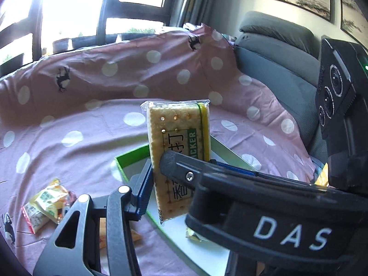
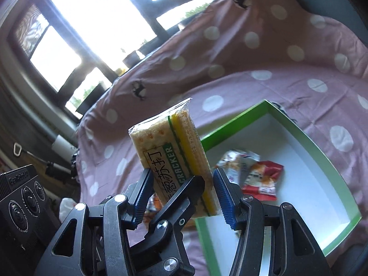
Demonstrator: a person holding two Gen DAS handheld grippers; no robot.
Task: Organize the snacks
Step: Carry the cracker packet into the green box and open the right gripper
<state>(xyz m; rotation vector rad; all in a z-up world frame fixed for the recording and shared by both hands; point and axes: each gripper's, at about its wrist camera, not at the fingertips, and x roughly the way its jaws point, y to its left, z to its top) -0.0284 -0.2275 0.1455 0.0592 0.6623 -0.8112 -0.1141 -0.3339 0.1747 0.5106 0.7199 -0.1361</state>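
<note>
Left wrist view shows the cracker pack (image 1: pixel 179 156) standing upright at the centre of the frame, clenched between the blue pads of the left tool (image 1: pixel 177 172), while the right tool (image 1: pixel 184 168) reaches in from the lower right across the pack's face. The pack's long axis runs bottom to top, and it hangs above the green-edged box (image 1: pixel 128 161), which lies on the spotted pink sheet (image 1: pixel 80 119); both tools are at the pack, so the drop into the box looks like a short move down. Loose snack packets (image 1: pixel 46 204) lie on the sheet at lower left, seen only here. Right wrist view shows the right tool (image 2: pixel 181 188) with its pads bracketing the cracker pack (image 2: pixel 174 158); whether they press I cannot tell. It alone shows the box interior (image 2: pixel 299 172) with two small packets (image 2: pixel 253 172) already inside, right of the pack.
</note>
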